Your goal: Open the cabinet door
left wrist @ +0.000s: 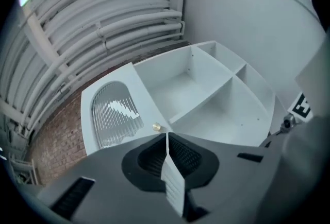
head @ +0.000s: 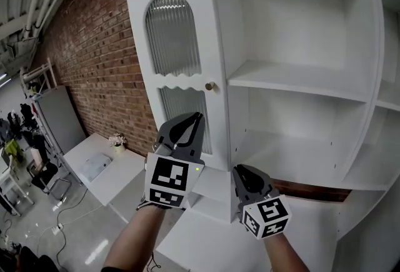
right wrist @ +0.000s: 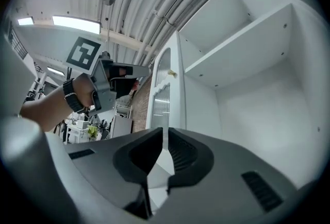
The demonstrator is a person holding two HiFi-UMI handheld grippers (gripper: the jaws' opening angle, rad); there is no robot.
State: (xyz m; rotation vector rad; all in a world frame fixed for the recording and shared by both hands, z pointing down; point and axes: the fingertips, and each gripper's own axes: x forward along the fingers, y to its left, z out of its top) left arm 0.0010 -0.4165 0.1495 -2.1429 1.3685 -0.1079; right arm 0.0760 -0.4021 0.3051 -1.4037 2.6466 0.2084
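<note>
A white cabinet door [head: 181,58] with ribbed glass panels and a small brass knob [head: 210,85] stands swung open to the left of the white cabinet [head: 300,77]. Bare shelves show inside. My left gripper [head: 199,115] is shut and empty, its tips a little below the knob and not touching it. In the left gripper view the knob [left wrist: 156,126] sits just above the closed tips [left wrist: 167,135]. My right gripper [head: 244,171] is lower, in front of the cabinet's bottom ledge, shut with nothing held. The right gripper view shows the door edge [right wrist: 166,76] and the left gripper [right wrist: 105,84].
A brick wall [head: 94,58] runs behind the door on the left. Below it stands a white table [head: 103,171] with a small potted plant [head: 117,141]. A second open compartment [head: 389,89] lies at the far right. Ceiling pipes [left wrist: 103,27] run overhead.
</note>
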